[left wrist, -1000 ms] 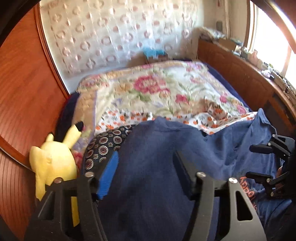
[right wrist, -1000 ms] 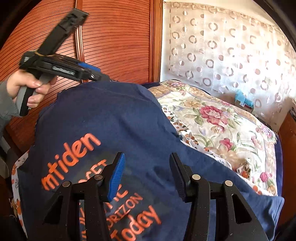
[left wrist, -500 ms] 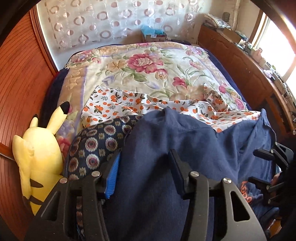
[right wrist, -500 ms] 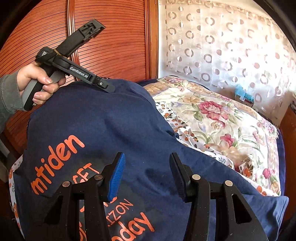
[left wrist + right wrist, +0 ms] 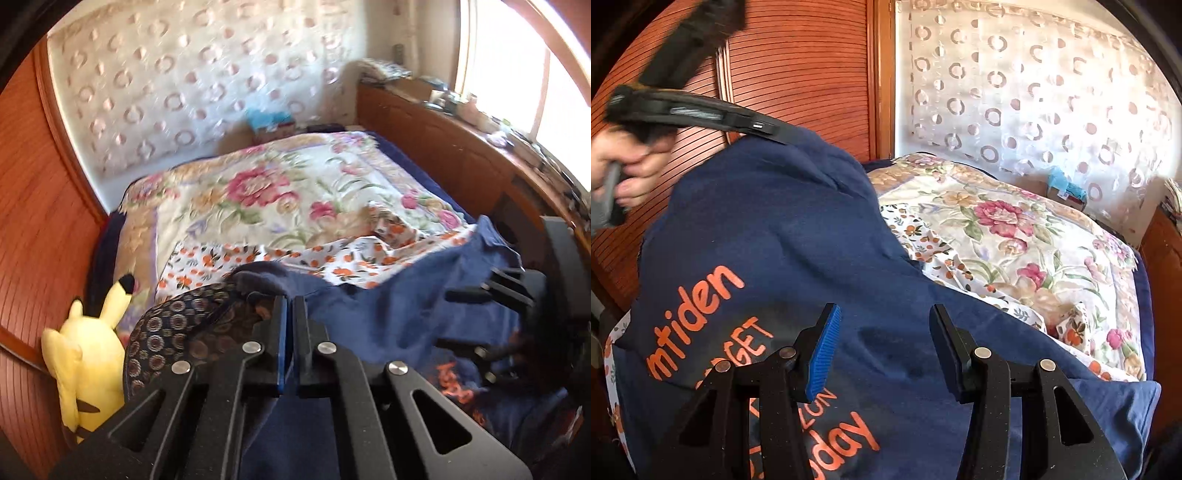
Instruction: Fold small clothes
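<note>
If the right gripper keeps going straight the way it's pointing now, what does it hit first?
Most likely the navy T-shirt. The right gripper has its jaws open, and the shirt's cloth fills the gap between them. How far off the cloth lies is hard to judge from this view.

Reddish slatted wooden wardrobe doors (image 5: 798, 74) on the left, a sheer white curtain with ring patterns (image 5: 1034, 92) behind the bed, a cluttered wooden sideboard (image 5: 443, 147) under a bright, sunlit window (image 5: 517, 66).
</note>
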A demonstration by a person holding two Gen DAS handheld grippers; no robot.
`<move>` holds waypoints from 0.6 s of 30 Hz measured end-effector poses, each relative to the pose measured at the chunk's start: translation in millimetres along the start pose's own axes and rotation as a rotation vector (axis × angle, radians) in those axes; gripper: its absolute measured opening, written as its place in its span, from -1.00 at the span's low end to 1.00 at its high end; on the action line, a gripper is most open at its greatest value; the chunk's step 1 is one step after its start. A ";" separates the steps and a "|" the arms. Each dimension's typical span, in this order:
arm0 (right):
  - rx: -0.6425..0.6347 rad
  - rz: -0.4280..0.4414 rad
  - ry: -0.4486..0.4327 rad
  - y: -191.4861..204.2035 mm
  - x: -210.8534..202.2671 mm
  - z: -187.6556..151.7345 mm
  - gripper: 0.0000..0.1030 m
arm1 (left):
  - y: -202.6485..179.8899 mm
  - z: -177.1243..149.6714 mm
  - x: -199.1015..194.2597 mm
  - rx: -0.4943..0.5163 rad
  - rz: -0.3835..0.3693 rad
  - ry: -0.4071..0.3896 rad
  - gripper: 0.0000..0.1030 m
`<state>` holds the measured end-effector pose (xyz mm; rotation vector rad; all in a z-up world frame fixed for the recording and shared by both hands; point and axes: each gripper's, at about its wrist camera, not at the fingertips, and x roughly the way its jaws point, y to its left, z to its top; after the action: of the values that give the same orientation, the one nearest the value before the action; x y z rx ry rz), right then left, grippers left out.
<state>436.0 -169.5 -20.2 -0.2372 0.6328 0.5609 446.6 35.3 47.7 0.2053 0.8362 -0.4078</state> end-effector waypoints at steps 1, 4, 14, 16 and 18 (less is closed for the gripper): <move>0.003 -0.003 -0.001 0.5 -0.4 0.1 0.00 | -3.1 -1.1 -4.4 -0.002 0.002 -0.006 -0.94; 0.014 -0.006 -0.018 1.4 -3.8 1.1 0.00 | -15.3 -11.8 -26.6 -0.002 -0.017 -0.040 -0.94; 0.042 0.033 -0.060 3.8 -12.3 13.8 0.00 | -52.8 -88.1 -54.6 -0.019 -0.050 -0.030 -0.94; 0.046 0.064 -0.065 8.6 -10.7 21.4 0.00 | -53.9 -99.4 -50.7 -0.037 -0.051 -0.025 -0.94; 0.047 0.094 -0.064 15.3 -5.6 34.2 0.00 | -49.0 -106.5 -46.2 -0.070 -0.060 -0.025 -0.94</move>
<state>440.5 -146.4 9.5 -0.1452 0.5968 0.6405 325.9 39.0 11.8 0.1106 0.8325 -0.4359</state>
